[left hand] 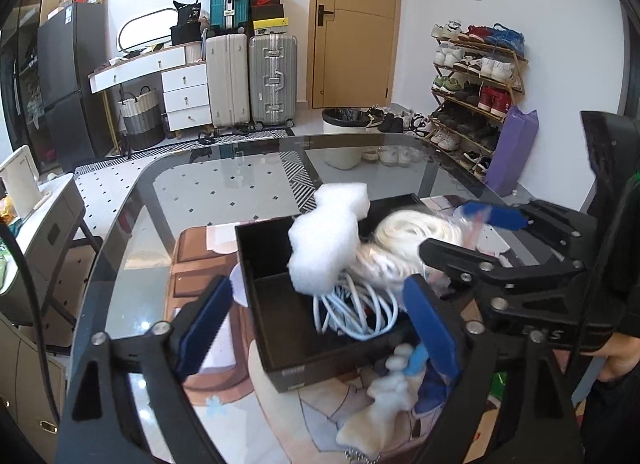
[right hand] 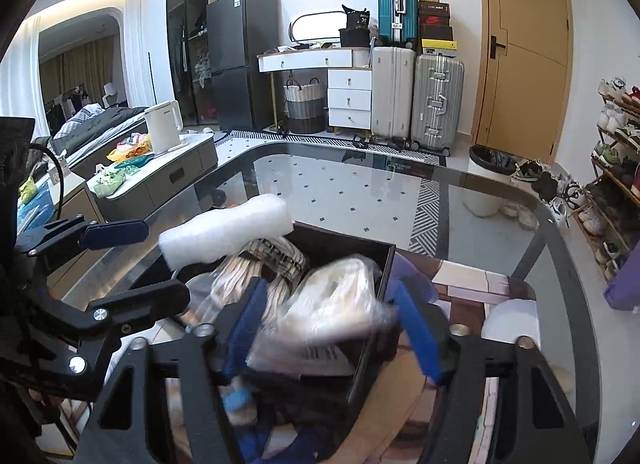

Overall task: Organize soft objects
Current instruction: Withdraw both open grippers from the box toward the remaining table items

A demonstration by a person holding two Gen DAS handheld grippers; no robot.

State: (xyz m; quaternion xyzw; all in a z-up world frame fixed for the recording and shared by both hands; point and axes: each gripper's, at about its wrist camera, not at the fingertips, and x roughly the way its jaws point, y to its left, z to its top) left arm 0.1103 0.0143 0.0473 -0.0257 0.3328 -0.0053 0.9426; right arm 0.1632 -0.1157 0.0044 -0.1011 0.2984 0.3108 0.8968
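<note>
A black open box (left hand: 280,348) sits on a printed mat on the glass table. A white foam piece (left hand: 326,236) is over the box, apart from my left gripper (left hand: 320,324), which is open and holds nothing. White coiled cables (left hand: 356,312) and a white bundle (left hand: 404,232) lie in the box. In the right wrist view the foam piece (right hand: 228,232) is at the box's far left rim (right hand: 344,240). My right gripper (right hand: 332,328) is open around a clear plastic bag of pale soft stuff (right hand: 336,304) lying in the box. A white and blue plush (left hand: 388,392) lies beside the box.
The glass table's rim (left hand: 224,144) curves ahead. Beyond it stand a white bin (left hand: 344,136), suitcases (left hand: 272,80), a shoe rack (left hand: 476,80) and a purple bag (left hand: 516,152). A side cabinet with a kettle (right hand: 164,132) is at the left.
</note>
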